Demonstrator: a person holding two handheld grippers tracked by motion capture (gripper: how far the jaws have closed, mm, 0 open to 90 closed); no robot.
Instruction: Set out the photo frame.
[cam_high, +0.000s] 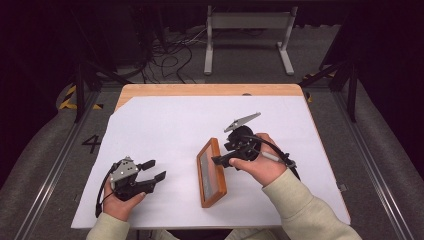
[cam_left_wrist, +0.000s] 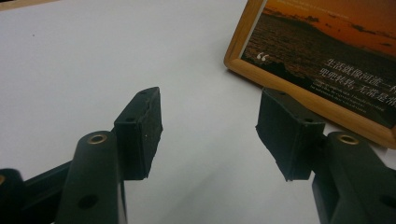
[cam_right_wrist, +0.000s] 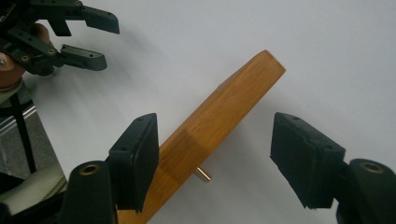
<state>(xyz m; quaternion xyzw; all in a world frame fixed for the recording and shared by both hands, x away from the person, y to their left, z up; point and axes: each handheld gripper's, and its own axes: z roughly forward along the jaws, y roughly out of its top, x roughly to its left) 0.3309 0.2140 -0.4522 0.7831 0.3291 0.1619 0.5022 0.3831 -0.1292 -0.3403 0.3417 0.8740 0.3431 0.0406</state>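
Two grippers in hand over the white sheet (cam_high: 165, 125). Left gripper (cam_high: 156, 170): low, level, jaws parted on nothing, picture frame (cam_high: 211, 173) ahead to its right. Right gripper (cam_high: 218, 161): raised, aimed at the frame's edge, jaws apart, pads clear of wood. Left gripper view reads sunset print (cam_left_wrist: 327, 56); right gripper view (cam_right_wrist: 215, 154) shows the wooden edge and a brass peg (cam_right_wrist: 202, 174).

Smooth wooden frame (cam_high: 211, 172) with glossy print on matt white sheet (cam_high: 165, 130).

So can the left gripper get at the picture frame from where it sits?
Probably yes: the left gripper is open and points at the wooden picture frame, with bare white table cover between them. The right gripper hovers open at the frame's far edge.
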